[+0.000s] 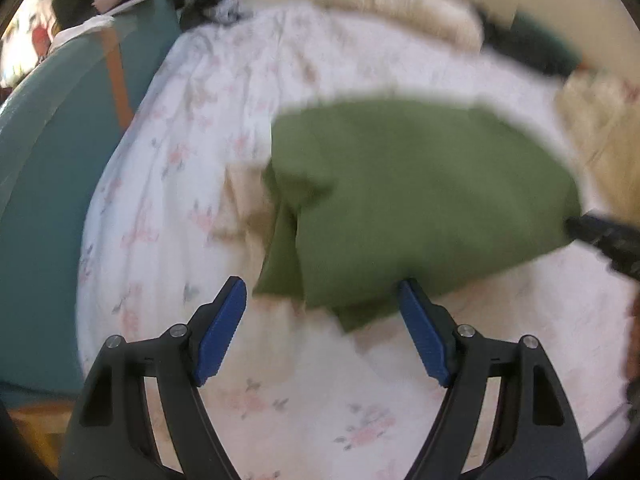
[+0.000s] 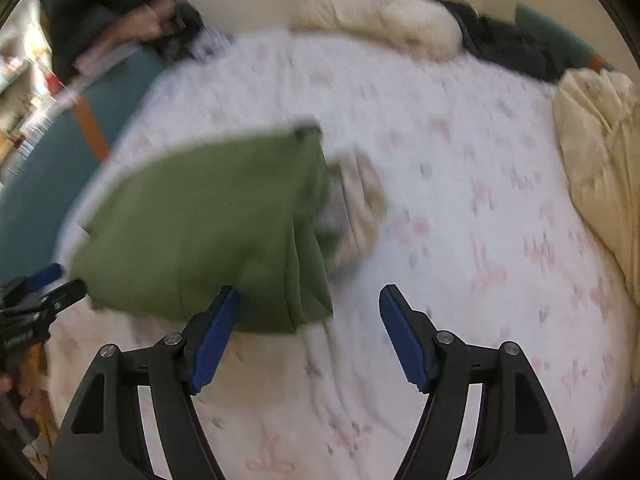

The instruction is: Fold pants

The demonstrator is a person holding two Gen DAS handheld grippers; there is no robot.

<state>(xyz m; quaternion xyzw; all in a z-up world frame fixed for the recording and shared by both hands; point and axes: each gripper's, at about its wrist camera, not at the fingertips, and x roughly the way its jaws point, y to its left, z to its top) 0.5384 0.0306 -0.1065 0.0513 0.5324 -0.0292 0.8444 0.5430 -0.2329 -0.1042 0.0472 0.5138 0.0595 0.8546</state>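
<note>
Green pants (image 1: 408, 188) lie folded into a compact block on a bed with a white floral sheet (image 1: 192, 168). My left gripper (image 1: 322, 292) is open, its blue pads just short of the pants' near edge. In the right wrist view the pants (image 2: 208, 232) lie to the left of centre. My right gripper (image 2: 310, 300) is open at the pants' near right corner, with nothing between its pads. The right gripper's tip shows at the right edge of the left view (image 1: 600, 236); the left gripper shows at the left edge of the right view (image 2: 36, 300). Both views are blurred.
A beige and grey folded garment (image 2: 354, 208) lies beside the pants on the right. A cream duvet (image 2: 600, 168) is bunched at the bed's right edge. A white pillow (image 2: 384, 16) and dark clothes (image 2: 508, 48) lie at the head. A teal bed frame (image 1: 48, 200) runs along the left.
</note>
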